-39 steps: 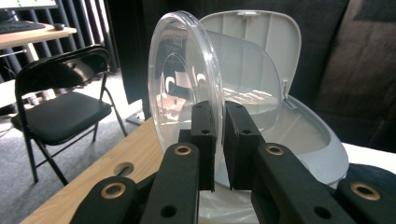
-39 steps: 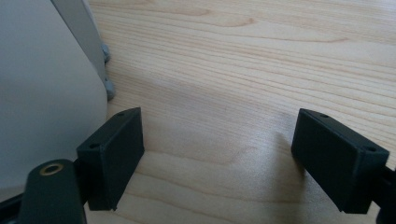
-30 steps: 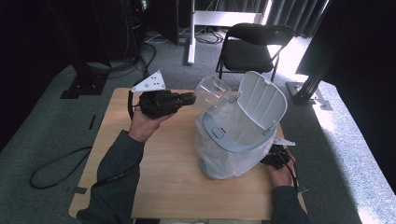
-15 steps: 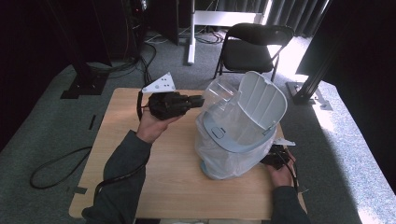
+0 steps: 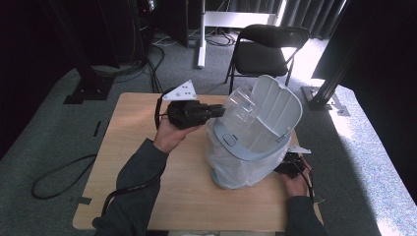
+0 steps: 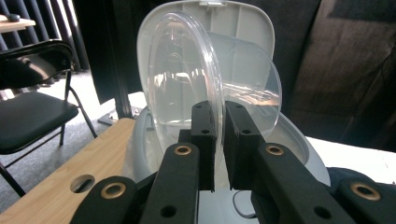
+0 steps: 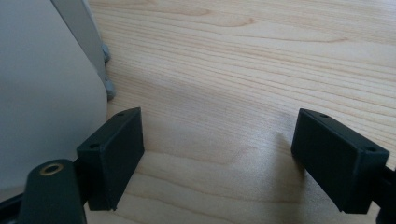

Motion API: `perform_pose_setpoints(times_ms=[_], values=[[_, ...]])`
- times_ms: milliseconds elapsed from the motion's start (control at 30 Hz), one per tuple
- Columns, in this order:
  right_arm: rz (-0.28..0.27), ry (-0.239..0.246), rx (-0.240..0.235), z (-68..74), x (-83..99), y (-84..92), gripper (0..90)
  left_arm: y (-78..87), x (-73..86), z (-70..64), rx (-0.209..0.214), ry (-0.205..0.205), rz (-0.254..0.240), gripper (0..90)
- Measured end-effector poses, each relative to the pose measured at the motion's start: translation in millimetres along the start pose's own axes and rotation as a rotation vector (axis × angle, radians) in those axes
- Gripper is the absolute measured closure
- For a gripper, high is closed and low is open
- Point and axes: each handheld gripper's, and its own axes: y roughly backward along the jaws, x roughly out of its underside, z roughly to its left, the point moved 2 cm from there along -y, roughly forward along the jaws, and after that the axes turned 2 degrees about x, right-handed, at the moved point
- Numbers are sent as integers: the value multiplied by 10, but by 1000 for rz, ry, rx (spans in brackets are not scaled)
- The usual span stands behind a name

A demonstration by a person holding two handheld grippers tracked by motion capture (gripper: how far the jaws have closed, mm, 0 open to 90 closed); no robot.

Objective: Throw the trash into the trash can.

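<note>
Edgewise between the jaws, a clear plastic lid (image 6: 187,93), rounded, glossy.

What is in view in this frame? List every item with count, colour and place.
Bin: one, pale grey with a clear liner, on the table's right half, lid standing open.
Clear plastic lid: one, see-through, pinched in the left jaws above the bin's opening.
Table: one, light wood, centre.
Folding chair: one, black, behind the table.
Cables: black, on the grey carpet.
Left gripper: black, shut on the clear plastic lid.
Right gripper: black, jaws open, low on the table beside the bin.
</note>
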Motion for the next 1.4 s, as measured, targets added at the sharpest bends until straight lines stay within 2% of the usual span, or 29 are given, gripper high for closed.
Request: perform_pose_setpoints(times_ms=[500,767,1000,1200,1400], values=[[0,0,0,0,0,0,160,-227,55,-98,35,13,26,837],[0,-1,0,0,0,0,161,-356,86,-170,71,37,33,836],[0,0,0,0,0,0,160,-410,108,-191,106,78,24,837],[0,0,0,0,0,0,160,-438,119,-199,120,97,22,837],[0,0,0,0,0,0,160,-454,116,-214,127,99,23,836]])
